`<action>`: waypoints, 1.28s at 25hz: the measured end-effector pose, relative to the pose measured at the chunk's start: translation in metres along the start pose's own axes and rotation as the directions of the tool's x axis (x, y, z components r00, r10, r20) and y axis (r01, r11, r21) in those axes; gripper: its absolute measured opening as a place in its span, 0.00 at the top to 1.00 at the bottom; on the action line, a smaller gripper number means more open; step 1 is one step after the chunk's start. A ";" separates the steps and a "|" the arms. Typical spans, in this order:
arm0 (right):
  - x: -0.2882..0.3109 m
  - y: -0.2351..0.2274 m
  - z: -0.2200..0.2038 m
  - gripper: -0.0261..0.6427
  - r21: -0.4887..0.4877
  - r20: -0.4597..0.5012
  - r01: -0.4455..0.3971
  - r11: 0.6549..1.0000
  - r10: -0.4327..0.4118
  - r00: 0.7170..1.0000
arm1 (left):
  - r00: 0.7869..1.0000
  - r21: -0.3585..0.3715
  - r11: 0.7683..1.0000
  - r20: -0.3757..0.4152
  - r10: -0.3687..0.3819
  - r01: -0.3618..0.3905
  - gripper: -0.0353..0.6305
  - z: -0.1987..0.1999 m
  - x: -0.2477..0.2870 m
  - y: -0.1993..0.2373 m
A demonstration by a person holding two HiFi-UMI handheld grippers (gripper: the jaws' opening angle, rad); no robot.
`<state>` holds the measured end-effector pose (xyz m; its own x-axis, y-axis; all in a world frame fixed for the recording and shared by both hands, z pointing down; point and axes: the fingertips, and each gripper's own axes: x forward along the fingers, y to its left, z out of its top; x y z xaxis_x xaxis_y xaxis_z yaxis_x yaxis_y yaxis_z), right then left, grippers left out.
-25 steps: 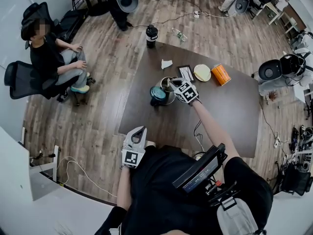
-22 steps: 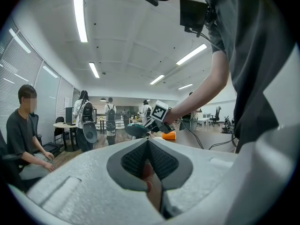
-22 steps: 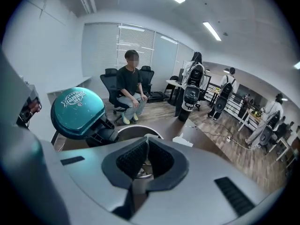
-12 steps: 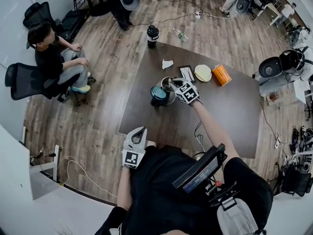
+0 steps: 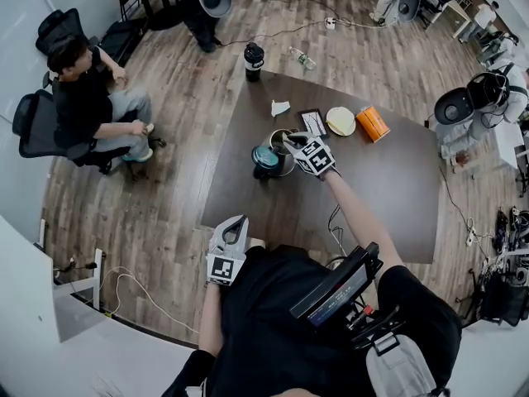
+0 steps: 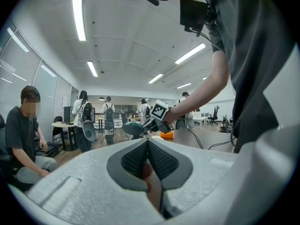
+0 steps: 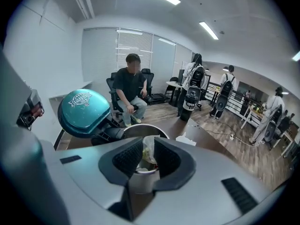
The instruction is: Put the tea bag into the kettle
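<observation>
A steel kettle [image 5: 283, 157] stands on the dark table [image 5: 388, 188] with its teal lid [image 5: 265, 156] flipped open to the left. My right gripper [image 5: 290, 142] hangs right over its mouth. In the right gripper view the kettle's rim [image 7: 140, 128] and the lid [image 7: 83, 112] lie just beyond the jaws. The pale tea bag [image 7: 149, 150] is between them over the opening. Those jaws have just been opening, and a gap shows beside the bag, so my right gripper [image 7: 147, 157] is open. My left gripper [image 5: 237, 220] waits off the table's near edge, and in its own view my left gripper [image 6: 147, 142] is shut on nothing.
Behind the kettle lie a crumpled white paper [image 5: 282, 107], a small black tray [image 5: 314, 123], a round cream disc [image 5: 341, 121] and an orange can [image 5: 373, 125]. A black bottle [image 5: 255, 59] stands at the table's far corner. A person [image 5: 91, 98] sits on a chair at left.
The seated person at the left has shifted on the chair. Both grippers stay where they were, the right one still over the kettle.
</observation>
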<state>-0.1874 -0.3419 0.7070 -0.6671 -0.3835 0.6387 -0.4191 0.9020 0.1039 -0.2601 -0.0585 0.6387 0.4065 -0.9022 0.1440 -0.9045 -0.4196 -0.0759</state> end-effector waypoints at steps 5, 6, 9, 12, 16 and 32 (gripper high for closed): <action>-0.003 0.002 -0.004 0.85 0.013 0.014 0.002 1.000 -0.002 1.000 | 1.000 -0.002 1.000 -0.004 -0.013 0.013 0.95 -0.002 -0.001 -0.003; -0.003 0.003 -0.004 0.84 0.019 0.020 0.003 1.000 -0.004 1.000 | 1.000 -0.002 1.000 -0.007 -0.016 0.016 0.95 -0.002 -0.001 -0.003; -0.003 0.006 -0.006 0.78 0.029 0.029 -0.004 1.000 0.004 1.000 | 1.000 -0.002 1.000 -0.011 -0.020 0.020 0.95 -0.003 -0.001 -0.005; -0.005 0.005 -0.006 0.78 0.038 0.045 0.003 0.999 -0.004 0.999 | 0.999 0.002 1.000 -0.015 -0.031 0.031 0.95 -0.004 0.000 -0.007; -0.009 0.006 -0.005 0.78 0.049 0.067 -0.006 0.999 0.003 0.998 | 0.999 0.003 0.999 -0.019 -0.042 0.042 0.95 -0.006 0.001 -0.009; -0.028 0.011 0.014 0.70 0.073 0.230 -0.006 0.997 -0.011 0.973 | 0.998 -0.007 0.998 -0.031 -0.062 0.062 0.95 -0.012 0.006 -0.011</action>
<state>-0.1818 -0.3236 0.6796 -0.7864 -0.4284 0.4450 -0.4587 0.8875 0.0438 -0.2489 -0.0584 0.6522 0.4573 -0.8711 0.1790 -0.8787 -0.4736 -0.0599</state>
